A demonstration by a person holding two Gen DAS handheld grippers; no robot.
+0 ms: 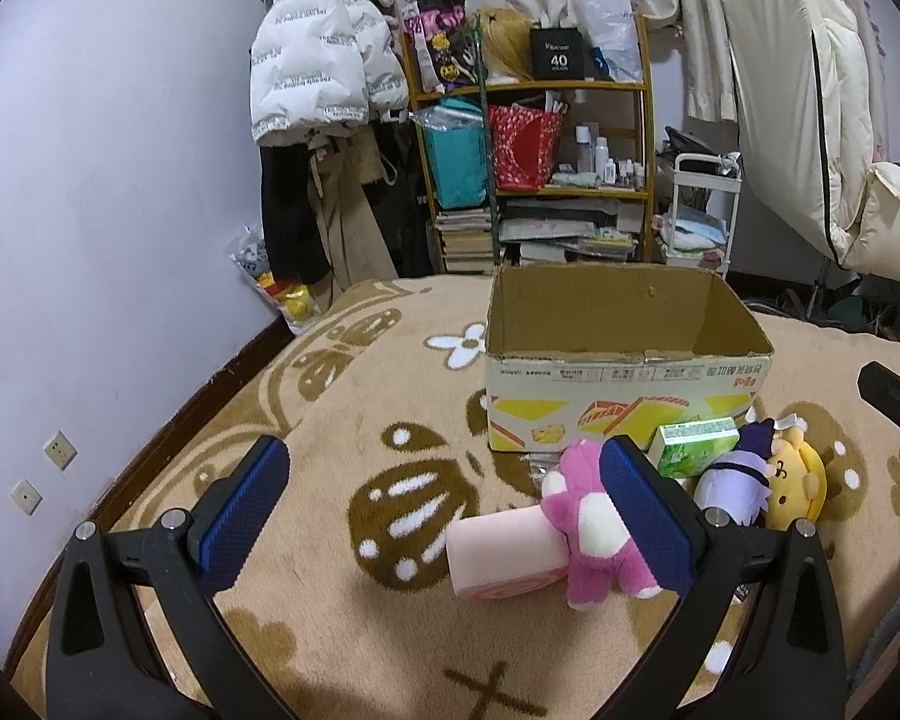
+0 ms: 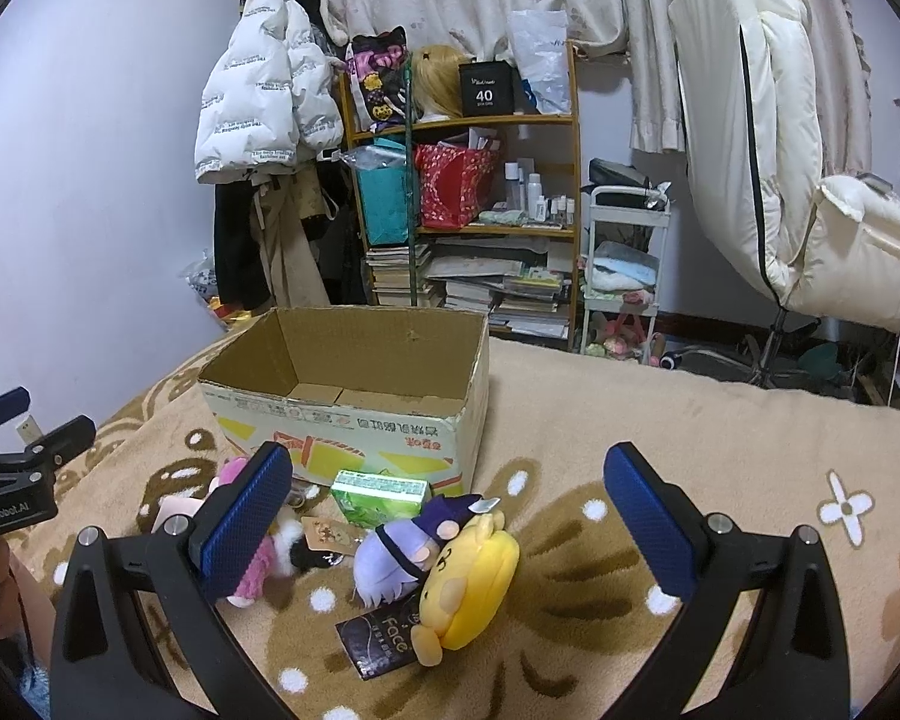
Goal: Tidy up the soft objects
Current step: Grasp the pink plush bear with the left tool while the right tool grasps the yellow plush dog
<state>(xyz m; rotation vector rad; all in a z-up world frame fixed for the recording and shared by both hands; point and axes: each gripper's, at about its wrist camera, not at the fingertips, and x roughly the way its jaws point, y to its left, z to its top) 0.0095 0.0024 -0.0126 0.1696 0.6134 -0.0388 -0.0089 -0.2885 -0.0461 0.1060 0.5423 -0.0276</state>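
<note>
An open cardboard box stands on the patterned blanket; its inside looks bare. In front of it lie a pink plush on a pink roll-shaped cushion, a purple plush and a yellow plush. My left gripper is open, with the pink plush against its right finger. My right gripper is open above the purple and yellow plushes. Both are empty.
A green carton and a dark sachet lie among the plushes. A cluttered wooden shelf, hanging coats and a white cart stand beyond the blanket. A wall is at the left.
</note>
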